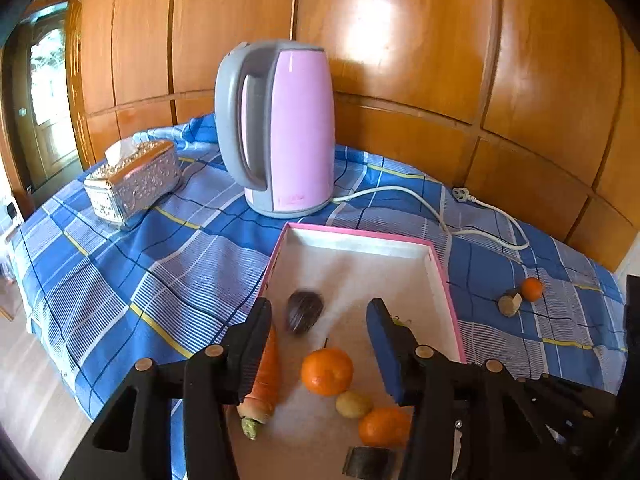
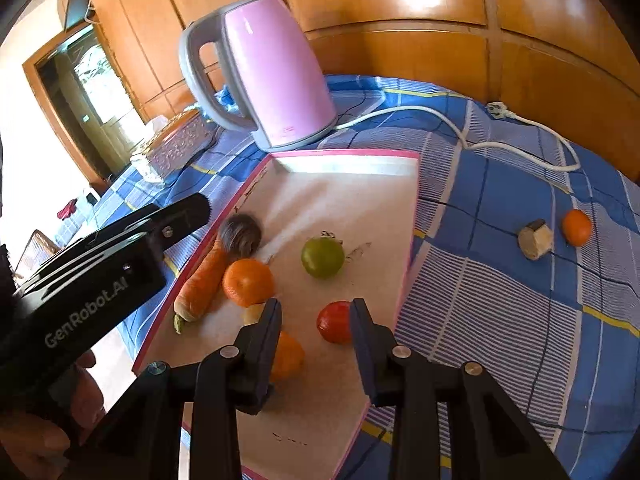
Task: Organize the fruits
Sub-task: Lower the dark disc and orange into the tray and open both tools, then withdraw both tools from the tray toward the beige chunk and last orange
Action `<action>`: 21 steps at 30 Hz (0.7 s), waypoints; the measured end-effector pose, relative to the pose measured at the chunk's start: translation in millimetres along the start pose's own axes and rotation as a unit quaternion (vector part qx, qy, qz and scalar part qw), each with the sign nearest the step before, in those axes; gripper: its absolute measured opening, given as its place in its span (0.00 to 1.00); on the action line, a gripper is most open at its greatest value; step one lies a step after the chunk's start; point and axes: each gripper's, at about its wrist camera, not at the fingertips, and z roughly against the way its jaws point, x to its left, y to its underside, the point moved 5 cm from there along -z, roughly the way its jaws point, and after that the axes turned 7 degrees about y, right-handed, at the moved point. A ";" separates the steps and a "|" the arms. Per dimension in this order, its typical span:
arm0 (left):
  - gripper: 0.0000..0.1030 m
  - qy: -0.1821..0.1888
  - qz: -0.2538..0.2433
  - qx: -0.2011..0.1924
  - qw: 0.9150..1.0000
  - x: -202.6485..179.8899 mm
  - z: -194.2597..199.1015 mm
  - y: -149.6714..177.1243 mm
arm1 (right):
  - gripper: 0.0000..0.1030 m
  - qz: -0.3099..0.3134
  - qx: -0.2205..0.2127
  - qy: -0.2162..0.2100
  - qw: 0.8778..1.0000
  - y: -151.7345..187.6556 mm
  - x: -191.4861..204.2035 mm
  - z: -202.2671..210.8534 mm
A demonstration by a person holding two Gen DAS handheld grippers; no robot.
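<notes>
A pink-rimmed tray (image 1: 440, 276) with a white floor lies on the blue checked cloth. In it lie a carrot (image 1: 266, 380), an orange (image 1: 327, 371), a blurred dark purple piece (image 1: 305, 310), a small yellowish fruit (image 1: 353, 404), a second orange (image 1: 384, 426) and a dark chunk (image 1: 369, 462). My left gripper (image 1: 320, 312) hangs open above them, pressing on nothing. The right wrist view adds a green fruit (image 2: 322, 257) and a red tomato (image 2: 335, 322) just inside the right finger of my open right gripper (image 2: 316, 308). The left gripper's body (image 2: 100, 264) reaches in over the tray's left rim.
A pink kettle (image 1: 290, 128) stands behind the tray, its white cord (image 1: 440, 212) trailing right. A silver tissue box (image 1: 134, 180) sits at the back left. On the cloth right of the tray lie a small orange (image 2: 577, 227) and a beige chunk (image 2: 536, 239). Wooden panels back the table.
</notes>
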 end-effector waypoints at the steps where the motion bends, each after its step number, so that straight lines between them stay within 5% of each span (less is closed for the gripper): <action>1: 0.49 0.001 -0.003 -0.002 1.000 -2.0 1.8 0.2 | 0.35 -0.002 -0.002 0.003 1.000 0.4 -1.5 1.3; 21: 0.49 0.034 -0.045 -0.007 0.998 -46.3 21.2 12.3 | 0.35 -0.038 -0.050 0.055 0.997 8.0 -32.0 36.5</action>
